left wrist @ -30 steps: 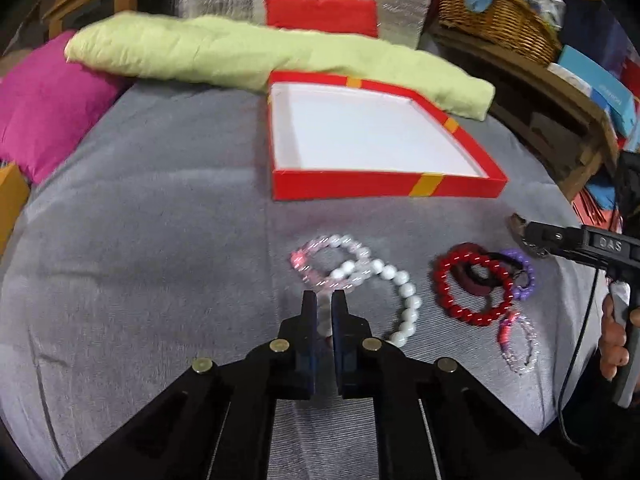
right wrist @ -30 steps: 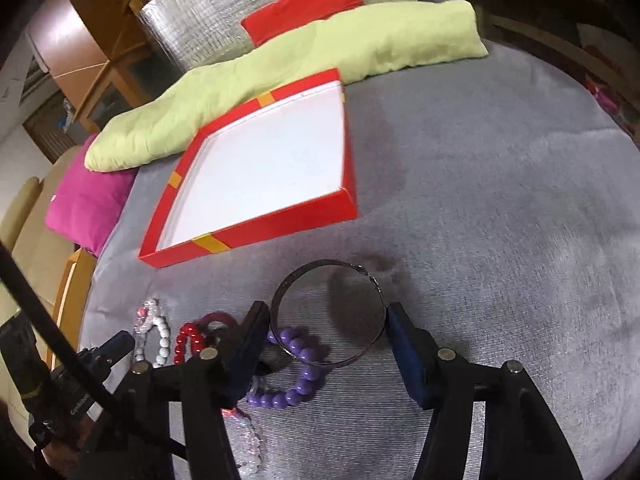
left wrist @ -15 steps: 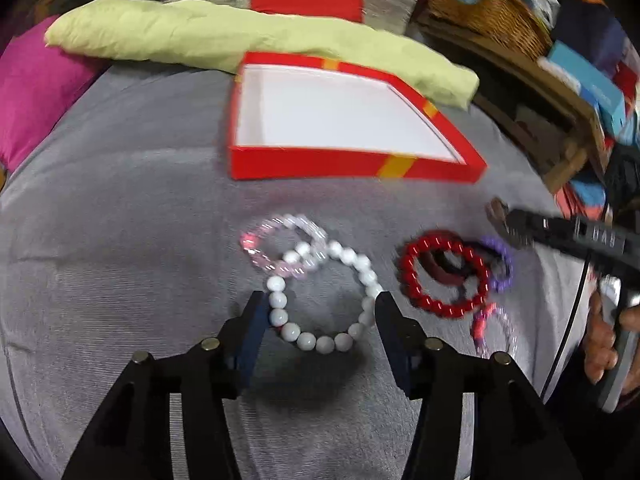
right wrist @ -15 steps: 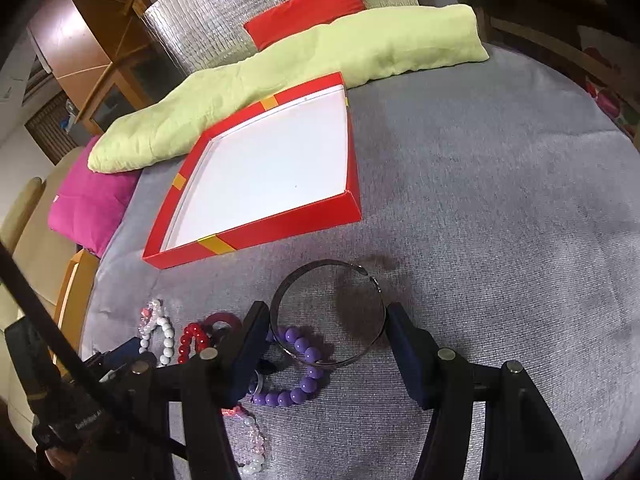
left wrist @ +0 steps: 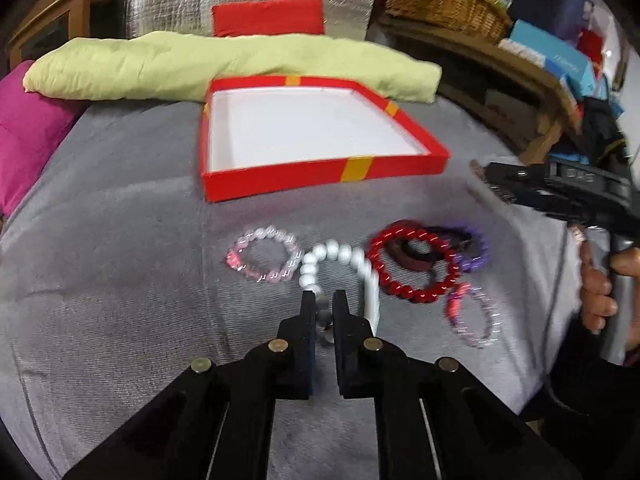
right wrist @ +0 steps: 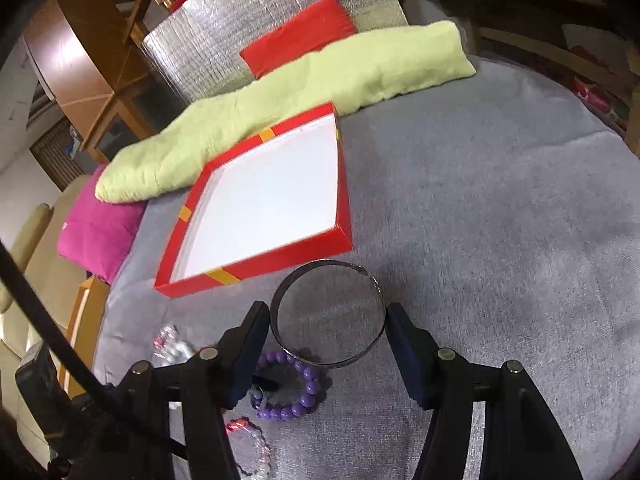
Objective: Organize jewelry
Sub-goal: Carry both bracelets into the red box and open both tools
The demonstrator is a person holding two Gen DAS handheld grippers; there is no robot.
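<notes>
My left gripper (left wrist: 323,298) is shut on the near side of the white bead bracelet (left wrist: 340,256), which is stretched and blurred. A pink bead bracelet (left wrist: 264,256) lies to its left; red (left wrist: 412,264), dark maroon (left wrist: 416,258), purple (left wrist: 474,250) and clear pink-knotted (left wrist: 474,316) bracelets lie to its right. My right gripper (right wrist: 328,320) holds a silver metal bangle (right wrist: 328,314) between its wide-set fingers, above the purple bracelet (right wrist: 296,388). The red box with a white inside (left wrist: 320,176) stands beyond, also in the right wrist view (right wrist: 256,268).
A long green cushion (left wrist: 200,64) lies behind the box, a magenta pillow (left wrist: 24,128) at far left, all on a grey fabric surface (left wrist: 100,240). A wicker basket (left wrist: 444,4) and shelf clutter stand at the right. The right-hand tool (left wrist: 560,196) shows at the right.
My left gripper went from shut to wide open around the white bracelet, then shut on its near side. My right gripper lifted the silver bangle a little toward the box.
</notes>
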